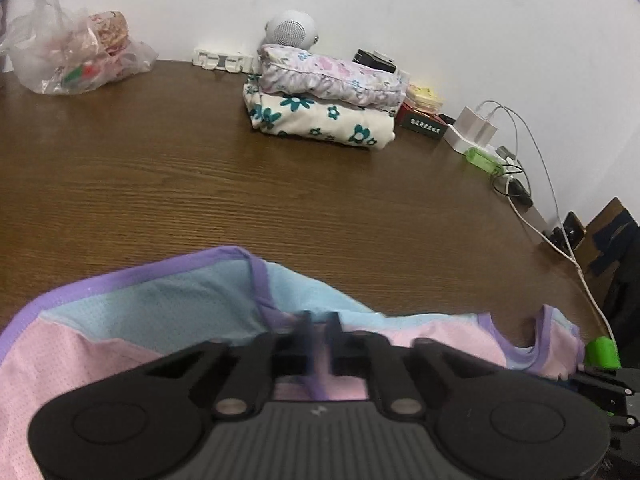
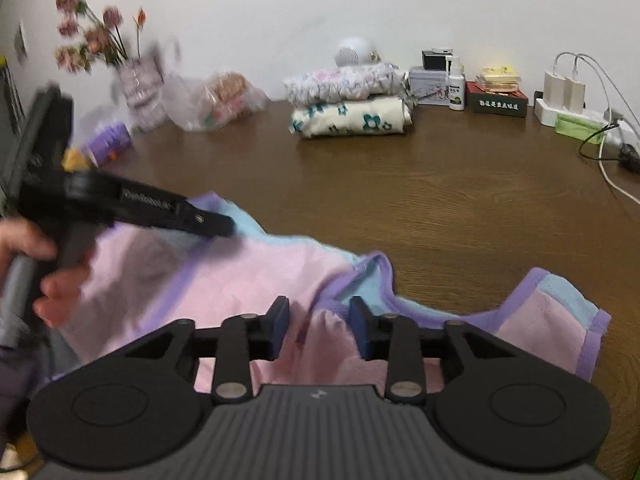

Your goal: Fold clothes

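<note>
A pink and light-blue mesh garment with purple trim (image 1: 132, 320) lies crumpled at the near edge of the brown table (image 1: 200, 184). My left gripper (image 1: 319, 326) is shut on a fold of it near a purple seam; it is motion-blurred. In the right wrist view the same garment (image 2: 256, 268) spreads across the front, and the left gripper (image 2: 224, 227) reaches in from the left with its tips on the cloth. My right gripper (image 2: 319, 326) is open, its blue-padded fingers (image 2: 280, 326) standing either side of a pink fold.
Two folded floral garments (image 1: 324, 96) are stacked at the back of the table by the wall, with a white speaker (image 1: 291, 28) behind. A plastic bag (image 1: 72, 56) sits back left. Boxes, a power strip (image 1: 472, 132) and cables lie at the right. Flowers (image 2: 92, 28) stand far left.
</note>
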{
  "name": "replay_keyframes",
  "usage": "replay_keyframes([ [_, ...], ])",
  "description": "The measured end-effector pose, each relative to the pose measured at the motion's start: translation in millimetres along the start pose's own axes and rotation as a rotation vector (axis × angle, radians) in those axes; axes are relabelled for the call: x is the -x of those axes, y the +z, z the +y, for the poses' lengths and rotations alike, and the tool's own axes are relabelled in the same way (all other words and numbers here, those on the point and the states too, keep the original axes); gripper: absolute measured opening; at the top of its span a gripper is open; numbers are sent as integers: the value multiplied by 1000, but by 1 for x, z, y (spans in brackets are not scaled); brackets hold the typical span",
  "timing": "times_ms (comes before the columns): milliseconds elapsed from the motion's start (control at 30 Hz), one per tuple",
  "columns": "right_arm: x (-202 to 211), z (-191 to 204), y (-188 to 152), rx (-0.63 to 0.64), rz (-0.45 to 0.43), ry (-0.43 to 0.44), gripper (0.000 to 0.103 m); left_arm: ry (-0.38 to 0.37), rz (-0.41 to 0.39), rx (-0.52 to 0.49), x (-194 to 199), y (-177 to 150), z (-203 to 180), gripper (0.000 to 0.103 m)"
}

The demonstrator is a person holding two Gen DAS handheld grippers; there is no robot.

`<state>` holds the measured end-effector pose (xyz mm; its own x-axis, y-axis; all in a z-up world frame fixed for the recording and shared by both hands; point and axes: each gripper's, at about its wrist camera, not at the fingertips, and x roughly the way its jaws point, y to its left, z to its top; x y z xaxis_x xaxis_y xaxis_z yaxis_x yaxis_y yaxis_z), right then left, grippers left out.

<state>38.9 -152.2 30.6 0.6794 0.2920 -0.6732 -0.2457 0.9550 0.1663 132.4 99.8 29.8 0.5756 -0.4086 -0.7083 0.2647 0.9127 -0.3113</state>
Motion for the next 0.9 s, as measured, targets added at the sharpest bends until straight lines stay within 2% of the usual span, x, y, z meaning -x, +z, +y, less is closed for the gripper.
replay_keyframes([
  [167,29,-10,-19,-40,4,-39,4,-1,-9,1,5,-5,6,0],
  [267,48,-20,-34,-85,9,-8,9,16,-21,-23,6,-7,2,1],
  [400,64,-29,-26,-118,-62,-5,11,23,-21,-30,7,-6,0,7],
  [500,51,-30,-8,-136,-77,8,11,27,-21,-35,8,-5,-2,7],
  [633,34,-21,-8,-94,-6,-14,12,42,-31,-69,37,-16,-6,9],
  [667,41,-20,-15,-82,-2,4,17,33,-43,-94,50,-22,-9,14],
  [700,51,-20,-22,-73,-2,21,36,7,-51,-119,61,-33,-14,23],
  [733,61,-20,-29,-78,-11,31,45,-20,-58,-144,71,-44,-19,29],
  [767,71,-21,-35,-94,-24,34,50,-47,-65,-170,81,-56,-23,35],
  [833,82,-17,-44,-104,-39,67,50,-87,-51,-209,87,-77,-33,34],
  [900,82,-5,-49,-74,-44,114,50,-81,-41,-216,87,-94,-36,34],
])
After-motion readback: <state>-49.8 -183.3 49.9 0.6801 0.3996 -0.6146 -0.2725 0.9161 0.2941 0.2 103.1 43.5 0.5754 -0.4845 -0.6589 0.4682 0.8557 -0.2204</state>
